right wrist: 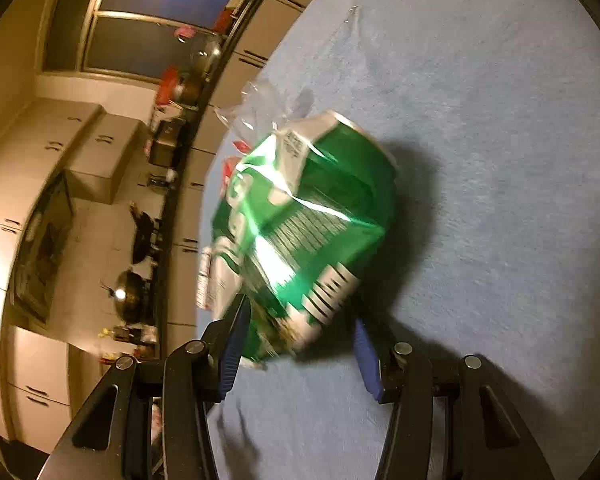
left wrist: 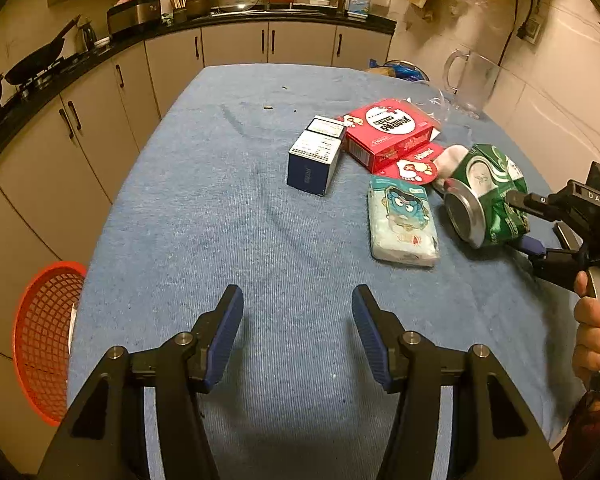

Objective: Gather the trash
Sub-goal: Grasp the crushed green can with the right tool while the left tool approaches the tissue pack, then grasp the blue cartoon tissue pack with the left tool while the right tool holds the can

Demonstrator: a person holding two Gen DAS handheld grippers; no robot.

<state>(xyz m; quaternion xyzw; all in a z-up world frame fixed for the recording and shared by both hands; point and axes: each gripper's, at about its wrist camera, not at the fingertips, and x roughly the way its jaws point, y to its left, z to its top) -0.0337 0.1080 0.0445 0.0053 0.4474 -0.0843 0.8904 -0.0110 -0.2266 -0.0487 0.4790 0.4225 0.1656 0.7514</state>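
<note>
Your right gripper (left wrist: 522,224) is clamped on the crushed green can (left wrist: 486,194), one pad on each dented side, the can's silver base facing the left gripper's camera. The can sits over the right part of the blue tablecloth (left wrist: 220,200), just beside the tissue pack (left wrist: 402,220) and near the red box (left wrist: 388,132) and the dark blue box (left wrist: 314,160). Your left gripper (left wrist: 298,336) hangs over bare cloth with its jaws parted and nothing between them, well apart from the can. The red mesh basket (left wrist: 44,340) stands off the table's left edge.
</note>
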